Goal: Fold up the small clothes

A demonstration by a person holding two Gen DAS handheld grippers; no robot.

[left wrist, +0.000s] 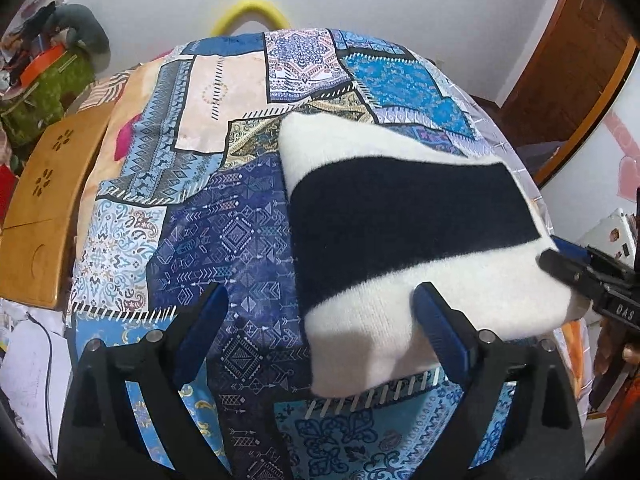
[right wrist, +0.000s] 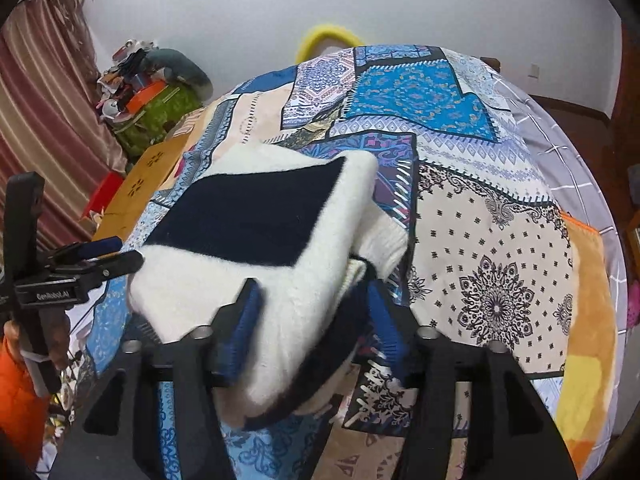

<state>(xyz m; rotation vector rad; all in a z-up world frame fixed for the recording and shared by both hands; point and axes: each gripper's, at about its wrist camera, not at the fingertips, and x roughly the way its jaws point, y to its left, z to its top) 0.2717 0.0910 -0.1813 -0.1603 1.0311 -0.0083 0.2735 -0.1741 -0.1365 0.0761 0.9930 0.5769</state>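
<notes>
On the patchwork bedspread (left wrist: pixel 208 216) you've got the folded sweater (left wrist: pixel 400 216), white fuzzy knit with a wide black band across it. It's lying flat, toward the near edge of the bed. In your left wrist view its long axis runs from the near edge away toward the far side, leaning a bit left, and the black band cuts across it from side to side. In the right wrist view the same bundle runs from the near middle up toward the far left, with a ribbed white cuff poking out at its right side.

Your left gripper (left wrist: pixel 320 312) has its jaws spread wide. Its blue pads aren't pressing anything: the left finger sits over bare bedspread, and the right finger (left wrist: pixel 436 320) is against the near white end of the sweater, so only that corner lies between them.

Your right gripper (right wrist: pixel 316 320) straddles the other near corner. Its jaws sit apart with the thick fold between them; the left pad touches the knit, while the right one looks clear of it, so I'd call it let go, not clamped.

A wooden lap table (left wrist: pixel 44 208) sits along the left edge of the bed, and something yellow and curved (left wrist: pixel 250 14) peeks over the far edge.
</notes>
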